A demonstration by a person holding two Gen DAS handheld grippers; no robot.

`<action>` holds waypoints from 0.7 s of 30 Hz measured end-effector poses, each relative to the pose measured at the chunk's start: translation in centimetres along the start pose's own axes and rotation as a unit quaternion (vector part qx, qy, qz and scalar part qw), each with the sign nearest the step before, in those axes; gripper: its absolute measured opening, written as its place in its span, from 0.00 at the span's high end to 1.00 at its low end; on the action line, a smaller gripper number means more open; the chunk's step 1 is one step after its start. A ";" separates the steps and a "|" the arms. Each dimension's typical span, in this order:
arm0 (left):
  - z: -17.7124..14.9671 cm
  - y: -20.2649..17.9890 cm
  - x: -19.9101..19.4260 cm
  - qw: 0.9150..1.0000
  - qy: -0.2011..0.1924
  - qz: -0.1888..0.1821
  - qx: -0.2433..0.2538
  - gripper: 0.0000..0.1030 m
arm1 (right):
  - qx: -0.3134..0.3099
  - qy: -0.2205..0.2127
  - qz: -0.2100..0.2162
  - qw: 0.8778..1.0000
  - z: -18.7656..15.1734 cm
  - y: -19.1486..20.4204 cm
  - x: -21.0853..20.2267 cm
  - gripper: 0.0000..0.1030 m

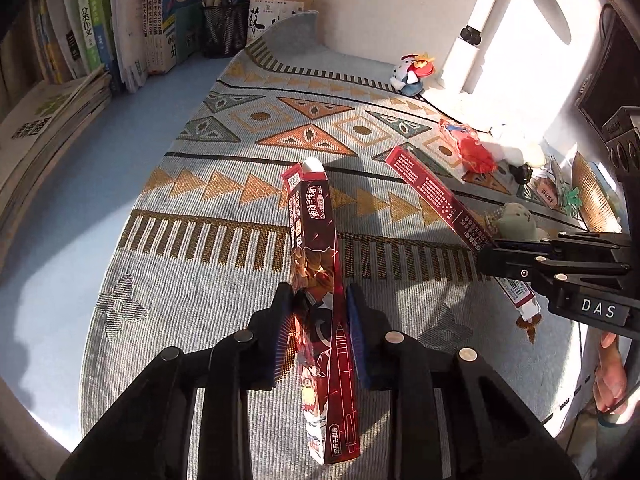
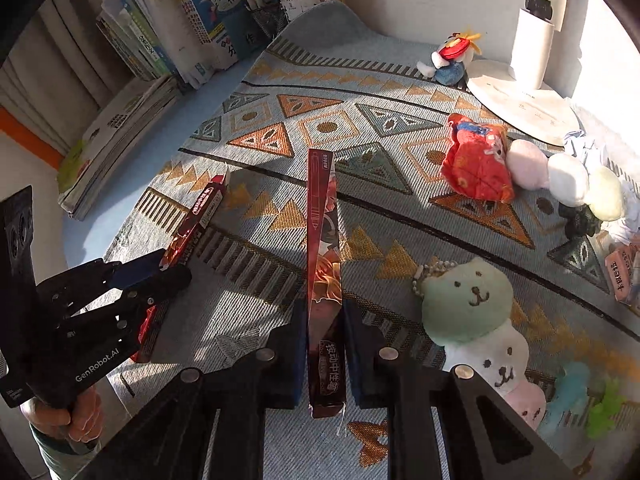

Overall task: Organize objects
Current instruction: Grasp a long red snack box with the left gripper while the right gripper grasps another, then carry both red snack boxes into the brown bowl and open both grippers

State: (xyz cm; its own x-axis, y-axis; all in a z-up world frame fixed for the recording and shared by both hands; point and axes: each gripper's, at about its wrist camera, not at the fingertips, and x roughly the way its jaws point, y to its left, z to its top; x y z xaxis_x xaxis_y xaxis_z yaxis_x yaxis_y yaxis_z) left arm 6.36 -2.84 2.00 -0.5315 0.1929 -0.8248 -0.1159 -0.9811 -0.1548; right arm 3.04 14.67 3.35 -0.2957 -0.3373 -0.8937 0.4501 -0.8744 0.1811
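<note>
Left wrist view: my left gripper [image 1: 318, 336] clamps one dark red pen box [image 1: 316, 264] above the patterned cloth [image 1: 224, 280].

Right wrist view: my right gripper [image 2: 322, 356] clamps a second red pen box [image 2: 323, 248]; two boxes total.

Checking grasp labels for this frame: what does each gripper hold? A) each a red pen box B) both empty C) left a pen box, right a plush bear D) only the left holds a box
A: the left gripper is clamped on a red pen box, and the right gripper is clamped on a second red pen box; the plush bear lies on the mat.
</note>
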 end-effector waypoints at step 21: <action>0.4 0.0 0.4 0.999 -0.021 0.020 -0.014 0.82 | -0.009 -0.039 -0.010 0.999 0.7 1.0 1.1 0.81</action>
State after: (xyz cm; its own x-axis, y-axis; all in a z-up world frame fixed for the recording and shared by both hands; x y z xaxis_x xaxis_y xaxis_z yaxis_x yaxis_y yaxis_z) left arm 5.86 -2.78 1.87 -0.5697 0.1542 -0.8072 -0.0710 -0.9878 -0.1386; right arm 2.62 13.18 2.80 -0.3684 -0.3472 -0.8624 0.4582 -0.8750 0.1565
